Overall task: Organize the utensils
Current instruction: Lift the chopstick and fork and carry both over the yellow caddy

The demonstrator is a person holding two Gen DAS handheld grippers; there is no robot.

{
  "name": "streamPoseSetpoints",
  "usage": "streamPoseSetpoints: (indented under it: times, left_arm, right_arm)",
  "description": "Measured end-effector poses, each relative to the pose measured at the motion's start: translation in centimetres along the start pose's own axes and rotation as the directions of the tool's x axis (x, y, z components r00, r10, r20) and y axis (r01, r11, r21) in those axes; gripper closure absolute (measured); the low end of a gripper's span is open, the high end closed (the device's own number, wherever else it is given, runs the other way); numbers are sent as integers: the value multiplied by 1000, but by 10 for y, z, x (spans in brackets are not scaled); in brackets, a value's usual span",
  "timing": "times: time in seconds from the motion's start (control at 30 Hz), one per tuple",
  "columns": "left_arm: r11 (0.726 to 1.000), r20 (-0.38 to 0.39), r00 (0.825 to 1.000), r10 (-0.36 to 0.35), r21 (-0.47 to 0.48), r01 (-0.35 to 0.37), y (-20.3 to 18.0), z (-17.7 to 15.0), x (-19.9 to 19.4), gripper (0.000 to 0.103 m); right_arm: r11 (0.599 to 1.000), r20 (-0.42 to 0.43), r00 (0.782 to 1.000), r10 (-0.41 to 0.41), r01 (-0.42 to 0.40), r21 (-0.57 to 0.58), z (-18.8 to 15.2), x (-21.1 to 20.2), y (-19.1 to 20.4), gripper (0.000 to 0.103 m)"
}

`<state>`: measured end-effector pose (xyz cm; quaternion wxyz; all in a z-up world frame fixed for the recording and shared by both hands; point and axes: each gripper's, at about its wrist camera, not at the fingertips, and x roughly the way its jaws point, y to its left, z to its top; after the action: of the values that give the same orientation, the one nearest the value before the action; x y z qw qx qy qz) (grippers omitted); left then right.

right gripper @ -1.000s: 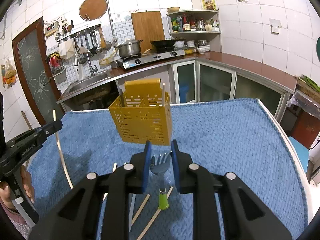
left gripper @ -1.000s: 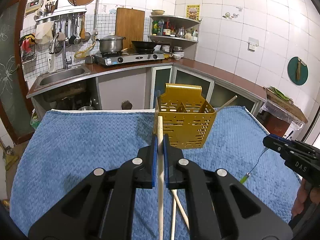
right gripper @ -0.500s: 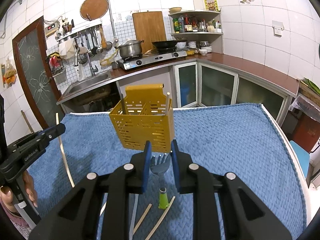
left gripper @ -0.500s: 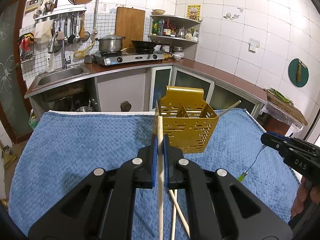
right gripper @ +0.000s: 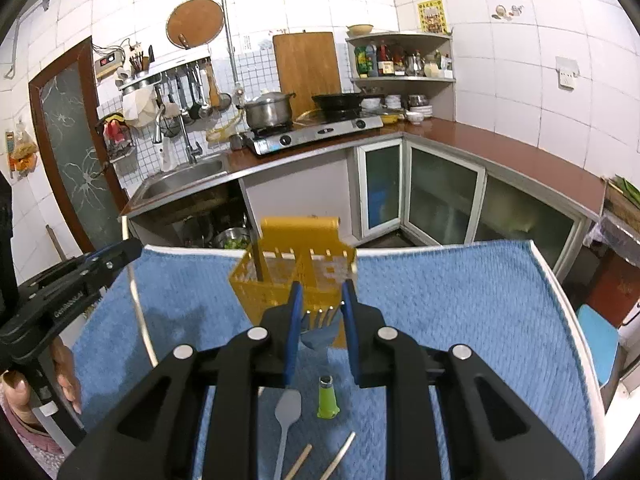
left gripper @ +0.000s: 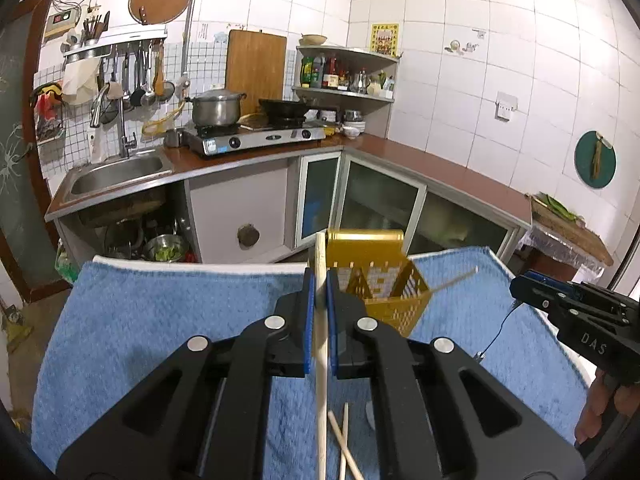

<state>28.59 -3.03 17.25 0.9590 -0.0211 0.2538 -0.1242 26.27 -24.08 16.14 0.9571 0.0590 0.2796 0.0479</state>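
Clamped hard on a single wooden chopstick (left gripper: 320, 320), the left gripper (left gripper: 319, 292) carries it upright, tip just left of the yellow utensil caddy (left gripper: 384, 292) on the blue towel (left gripper: 160, 320). Across from it, the right gripper (right gripper: 320, 300) pinches a fork (right gripper: 320, 316) by its head, tines toward the caddy and green handle (right gripper: 327, 396) hanging near the towel.

The step in hand looks like dropping each piece into a compartment. Both pieces hang well below the pads, so I would lift each lower end above the rim before crossing over, then lower straight down and only let go once the end is inside a cell (the caddy looks light and perforated, so a sideways knock could tip it). One chopstick already leans out of its right side; keep clear of it. Loose chopsticks (left gripper: 340, 440) and a grey spoon (right gripper: 288, 408) lie on the near towel for later.
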Motion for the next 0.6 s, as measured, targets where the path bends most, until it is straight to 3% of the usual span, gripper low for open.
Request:
streamPoseSetpoints:
  times: [0.6]
  left_arm:
    - [1000,94,996,-13,8,13,-19,109,15,99]
  right_arm:
    - [999,99,995,19,-15,-46,112,-2,23,83]
